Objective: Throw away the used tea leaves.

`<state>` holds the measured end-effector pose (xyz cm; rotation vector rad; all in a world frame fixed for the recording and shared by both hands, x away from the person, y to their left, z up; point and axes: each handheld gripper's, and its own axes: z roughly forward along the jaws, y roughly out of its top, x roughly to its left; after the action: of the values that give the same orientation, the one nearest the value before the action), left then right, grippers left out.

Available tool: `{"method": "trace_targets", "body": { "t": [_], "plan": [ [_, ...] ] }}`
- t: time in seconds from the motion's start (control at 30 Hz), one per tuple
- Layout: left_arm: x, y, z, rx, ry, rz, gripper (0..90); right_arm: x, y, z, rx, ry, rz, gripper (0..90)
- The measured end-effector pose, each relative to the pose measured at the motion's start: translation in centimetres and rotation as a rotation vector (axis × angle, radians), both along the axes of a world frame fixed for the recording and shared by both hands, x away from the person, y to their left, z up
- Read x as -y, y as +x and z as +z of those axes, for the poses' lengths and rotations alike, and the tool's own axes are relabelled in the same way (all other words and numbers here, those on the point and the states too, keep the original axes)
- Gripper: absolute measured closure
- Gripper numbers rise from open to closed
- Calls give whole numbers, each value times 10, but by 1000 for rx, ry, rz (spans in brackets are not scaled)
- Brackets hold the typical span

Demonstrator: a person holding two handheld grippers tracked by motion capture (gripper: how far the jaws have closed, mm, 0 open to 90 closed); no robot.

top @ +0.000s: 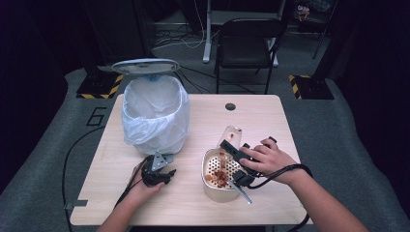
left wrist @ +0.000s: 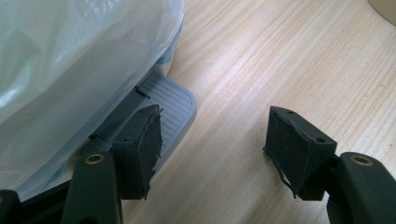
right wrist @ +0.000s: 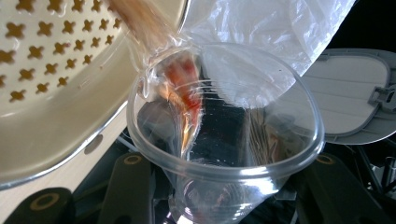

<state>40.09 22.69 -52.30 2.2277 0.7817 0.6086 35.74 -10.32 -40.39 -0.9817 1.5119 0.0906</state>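
Plastic cup (right wrist: 224, 140), clamped in our right gripper (top: 235, 153), tips over the perforated strainer (top: 215, 169) near the table's (top: 270, 121) front edge so its reddish dregs drain there (liquid passes through). Our left gripper (left wrist: 212, 144) rests wide open beside the pedal (left wrist: 173, 105) of the lined bin (top: 154, 113).

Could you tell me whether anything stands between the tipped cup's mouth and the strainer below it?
Nothing visible does. The right gripper holds the clear cup tilted over the cream strainer, and reddish liquid runs from its rim straight into the perforated basin, where reddish bits already lie.
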Motion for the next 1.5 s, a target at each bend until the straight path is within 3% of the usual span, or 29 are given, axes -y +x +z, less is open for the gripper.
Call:
{"method": "trace_targets", "body": {
  "t": [0.1, 0.13, 0.17, 0.23, 0.3, 0.37, 0.4, 0.43, 0.53, 0.6, 0.63, 0.7, 0.97, 1.0, 1.03, 1.07, 1.13, 1.27, 1.5],
  "plan": [
    [0, 0, 0, 0, 0, 0, 360, 1, -1, -2, 26, 3, 5, 541],
    [0, 0, 0, 0, 0, 0, 360, 0, -1, -4, 11, -27, -1, 541],
    [0, 0, 0, 0, 0, 0, 360, 0, -1, -5, 23, -26, 1, 541],
    [0, 0, 0, 0, 0, 0, 360, 0, -1, -6, 21, -2, 15, 541],
    [0, 0, 0, 0, 0, 0, 360, 1, -1, -10, 19, 57, 27, 541],
    [0, 0, 0, 1, 0, 0, 360, 1, -2, -8, 49, 20, 12, 541],
    [0, 0, 0, 1, 0, -1, 360, 1, -2, -12, 24, 88, 29, 540],
    [0, 0, 0, 1, 0, -1, 360, 1, -2, -12, 24, 88, 29, 540],
    [0, 0, 0, 1, 0, 0, 360, 0, -4, -8, 73, -27, 8, 541],
    [0, 0, 0, 1, 1, 0, 360, 0, -4, -8, 61, -73, 1, 541],
    [0, 0, 0, 1, 1, 0, 360, 3, -5, -11, 34, -40, -47, 541],
    [0, 0, 0, 1, 1, 0, 360, 5, -6, -10, 37, -74, -70, 540],
    [0, 0, 0, 1, 0, 0, 360, 4, -6, -10, 44, -77, -61, 540],
    [0, 0, 0, 1, 0, 0, 360, 5, -7, -12, 15, -45, -67, 540],
    [0, 0, 0, 1, 0, 0, 360, 5, -6, -12, 30, -44, -58, 540],
    [0, 0, 0, 1, 0, 0, 360, 4, -7, -9, 45, -74, -54, 540],
    [0, 0, 0, 1, 0, 0, 360, 4, -7, -9, 41, -87, -61, 540],
    [0, 0, 0, 0, 0, 0, 360, 4, -7, -9, 43, -66, -57, 540],
    [0, 0, 0, 0, 0, -1, 360, 4, -7, -9, 42, -80, -58, 540]
  ]
}}
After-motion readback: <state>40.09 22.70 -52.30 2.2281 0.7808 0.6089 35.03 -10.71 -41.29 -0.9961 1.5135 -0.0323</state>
